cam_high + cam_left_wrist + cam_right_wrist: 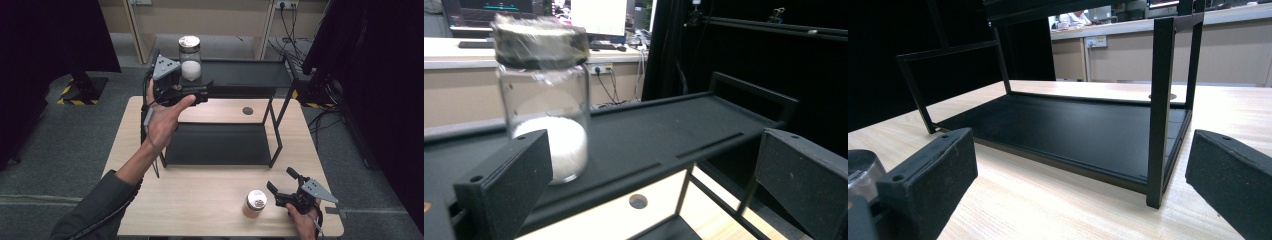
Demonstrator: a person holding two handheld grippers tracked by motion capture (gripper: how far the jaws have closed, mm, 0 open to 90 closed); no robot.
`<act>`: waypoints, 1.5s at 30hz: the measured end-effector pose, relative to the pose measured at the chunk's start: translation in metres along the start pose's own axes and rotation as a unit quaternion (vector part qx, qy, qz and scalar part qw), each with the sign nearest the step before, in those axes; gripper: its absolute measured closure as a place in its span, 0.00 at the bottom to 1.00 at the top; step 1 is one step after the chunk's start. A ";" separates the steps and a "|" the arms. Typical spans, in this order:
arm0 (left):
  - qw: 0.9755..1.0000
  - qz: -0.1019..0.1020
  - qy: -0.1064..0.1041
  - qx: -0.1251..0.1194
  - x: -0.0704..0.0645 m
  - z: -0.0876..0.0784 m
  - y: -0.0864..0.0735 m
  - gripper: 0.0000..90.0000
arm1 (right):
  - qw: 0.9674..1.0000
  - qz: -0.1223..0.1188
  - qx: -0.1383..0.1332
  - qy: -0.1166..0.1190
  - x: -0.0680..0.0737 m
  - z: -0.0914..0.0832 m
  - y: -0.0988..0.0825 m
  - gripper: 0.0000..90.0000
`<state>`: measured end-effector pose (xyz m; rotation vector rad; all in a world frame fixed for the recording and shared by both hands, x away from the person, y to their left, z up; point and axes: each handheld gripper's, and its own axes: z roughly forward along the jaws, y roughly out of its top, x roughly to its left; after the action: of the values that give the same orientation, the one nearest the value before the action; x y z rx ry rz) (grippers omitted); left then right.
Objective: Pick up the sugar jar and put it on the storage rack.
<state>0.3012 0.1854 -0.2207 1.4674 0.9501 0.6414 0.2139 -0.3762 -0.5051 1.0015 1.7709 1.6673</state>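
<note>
Pale wood surface (200, 200) carries a black two-tier rack (225, 145), the landmark here. On the rack's top shelf (684, 130), at its left end, stands a tall glass jar (190, 57), lidded, with white powder filling its lower part. The left claw (192, 95) hovers just beside it, jaws spread wide and empty; a careless nudge could tip the jar off the shelf. In front of the rack sits a smaller lidded jar (254, 203) of tan contents, just beside the right claw (282, 185), also wide open and empty.

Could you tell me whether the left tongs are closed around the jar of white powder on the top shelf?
No, the left tongs stand wide open, and the jar of white powder rests on the top shelf beyond them.
</note>
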 end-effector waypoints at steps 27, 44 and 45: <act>0.995 -0.014 -0.092 -0.021 -0.017 -0.027 -0.089 0.01 | 1.000 -0.001 0.001 0.000 0.000 0.000 0.000 0.00; 0.996 0.000 -0.084 -0.027 -0.016 -0.034 -0.149 0.01 | 1.000 -0.002 0.000 0.000 0.000 0.000 0.000 0.00; 0.996 -0.003 -0.085 -0.026 -0.016 -0.034 -0.152 0.01 | 1.000 -0.002 0.000 0.000 0.000 0.000 0.000 0.00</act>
<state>0.2361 0.1830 -0.3632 1.4475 0.7999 0.5248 0.2136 -0.3762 -0.5053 0.9969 1.7720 1.6653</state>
